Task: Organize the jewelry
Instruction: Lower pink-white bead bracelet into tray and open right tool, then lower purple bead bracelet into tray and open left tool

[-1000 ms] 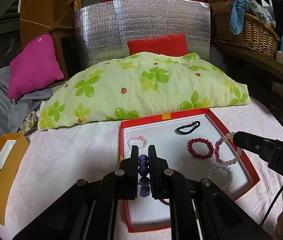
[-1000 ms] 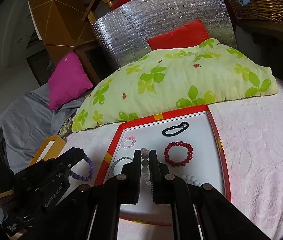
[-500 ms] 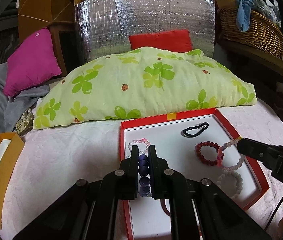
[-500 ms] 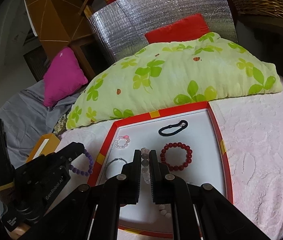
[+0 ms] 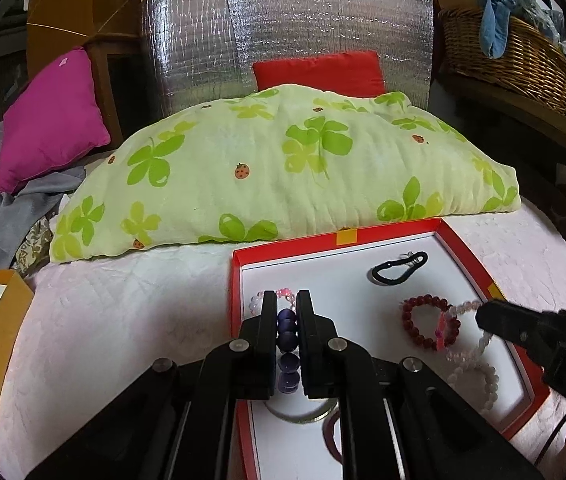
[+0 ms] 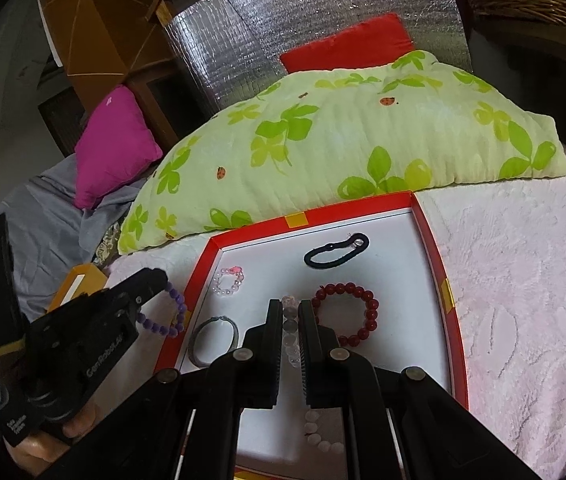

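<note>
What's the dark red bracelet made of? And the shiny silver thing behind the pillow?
The dark red bracelet looks like glossy round beads, maybe glass or polished stone; light spots glint on them. The silver sheet looks like quilted foil: crinkly, reflective, with a grid pattern.

Clover-print pillow (image 5: 283, 168), magenta cushion (image 5: 49, 116), wicker basket (image 5: 511, 56)

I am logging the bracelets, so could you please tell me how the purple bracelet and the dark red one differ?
The purple bracelet hangs clamped in the left tongs; the dark red bracelet lies flat, untouched, in the red tray. The purple beads look smaller than the red ones. Both are single loops of round beads.
</note>
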